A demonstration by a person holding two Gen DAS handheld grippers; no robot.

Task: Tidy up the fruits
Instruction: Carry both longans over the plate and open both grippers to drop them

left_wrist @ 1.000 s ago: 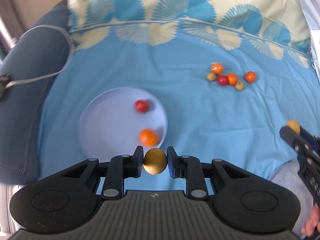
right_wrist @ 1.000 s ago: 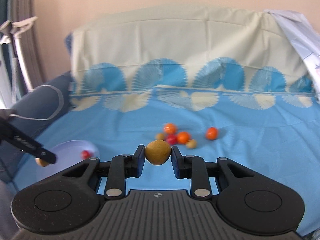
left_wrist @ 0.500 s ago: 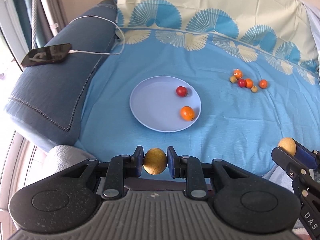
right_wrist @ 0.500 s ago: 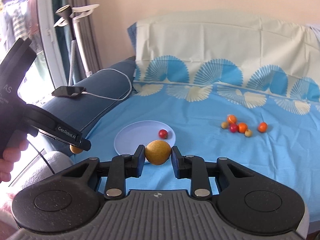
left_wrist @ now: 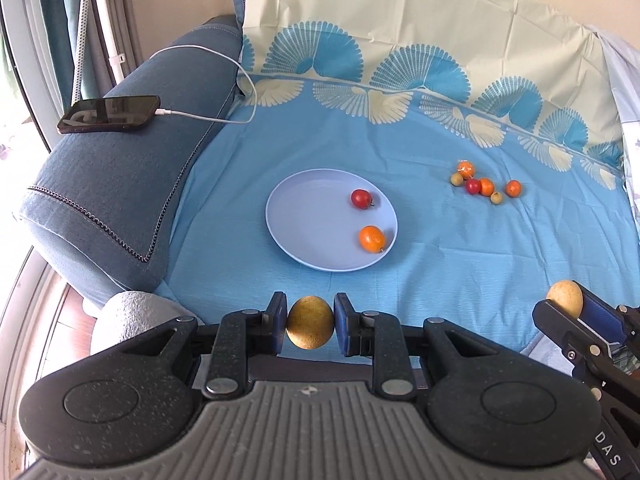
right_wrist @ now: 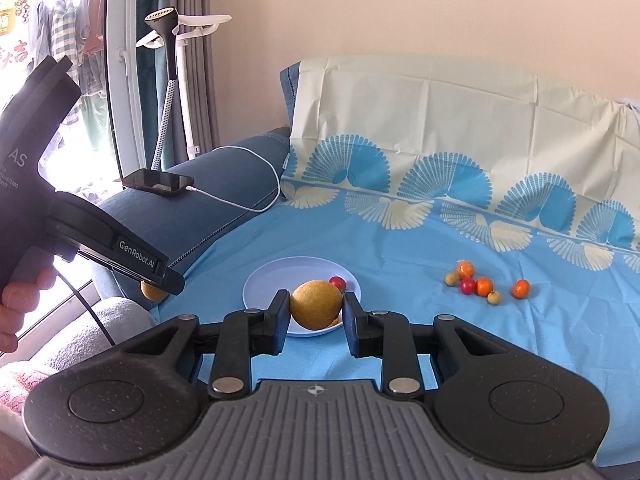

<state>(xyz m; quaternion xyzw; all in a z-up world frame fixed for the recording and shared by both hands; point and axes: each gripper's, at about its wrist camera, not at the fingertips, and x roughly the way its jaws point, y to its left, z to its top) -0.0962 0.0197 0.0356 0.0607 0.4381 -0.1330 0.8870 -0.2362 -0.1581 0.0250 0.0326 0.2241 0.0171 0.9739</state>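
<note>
My left gripper (left_wrist: 310,328) is shut on a yellow-brown round fruit (left_wrist: 310,328), held above the near edge of the blue cloth. My right gripper (right_wrist: 316,310) is shut on a second yellow-brown fruit (right_wrist: 316,310); it also shows at the right of the left wrist view (left_wrist: 565,298). A pale blue plate (left_wrist: 304,216) lies on the cloth with a red fruit (left_wrist: 361,199) and an orange fruit (left_wrist: 372,239) in it. A cluster of several small orange, red and tan fruits (left_wrist: 484,186) lies on the cloth to the right of the plate, also in the right wrist view (right_wrist: 478,282).
A blue sofa arm (left_wrist: 112,184) stands left of the cloth, with a black phone (left_wrist: 108,114) and its white charging cable (left_wrist: 224,80) on it. A cream cloth covers the backrest (left_wrist: 400,32). A garment steamer (right_wrist: 172,80) stands by the window.
Both grippers have pulled back and up from the cloth, each still holding its fruit. The plate and the fruit cluster look smaller and farther; the sofa arm and phone came into view.
</note>
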